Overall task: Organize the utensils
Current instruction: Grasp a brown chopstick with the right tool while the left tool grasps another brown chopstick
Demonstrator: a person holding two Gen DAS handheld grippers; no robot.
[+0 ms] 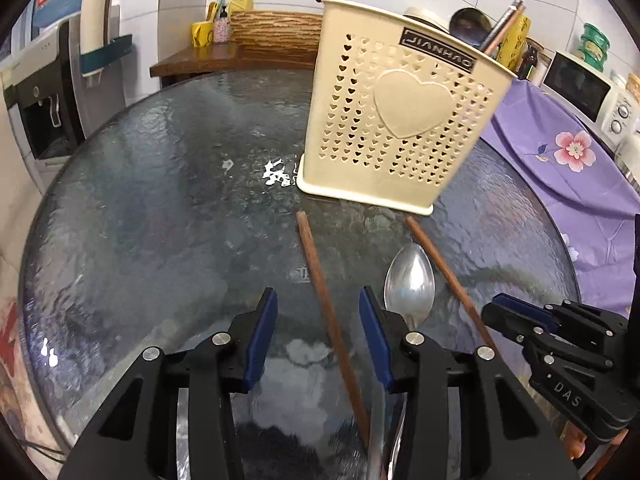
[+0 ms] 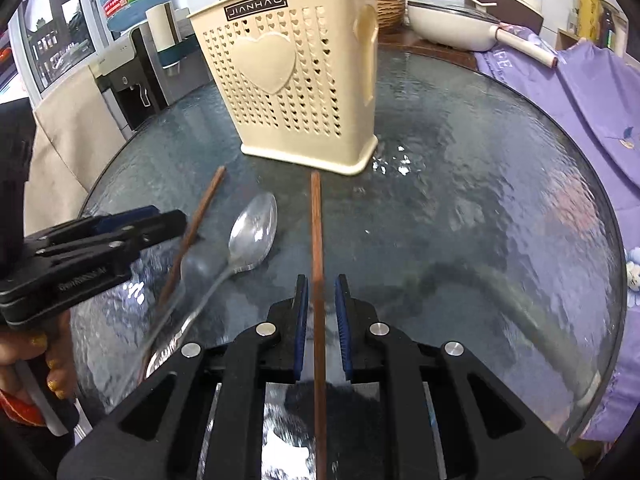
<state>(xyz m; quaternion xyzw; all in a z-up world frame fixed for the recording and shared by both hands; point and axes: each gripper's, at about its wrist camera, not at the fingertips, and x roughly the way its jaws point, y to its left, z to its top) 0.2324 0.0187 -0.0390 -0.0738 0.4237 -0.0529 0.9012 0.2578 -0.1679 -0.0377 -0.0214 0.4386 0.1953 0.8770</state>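
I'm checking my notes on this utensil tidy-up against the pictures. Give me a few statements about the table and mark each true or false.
1. The utensil holder stands upright on the glass table. True.
2. The spoon is already in the holder. False: it lies on the table between the two chopsticks.
3. The right gripper has a chopstick running between its fingers. True.
4. The left gripper is clamped on the spoon. False: its jaws stand apart over the other chopstick, with the spoon just outside one finger.
5. The holder is plain-sided. False: it has heart-shaped holes and a raised heart.
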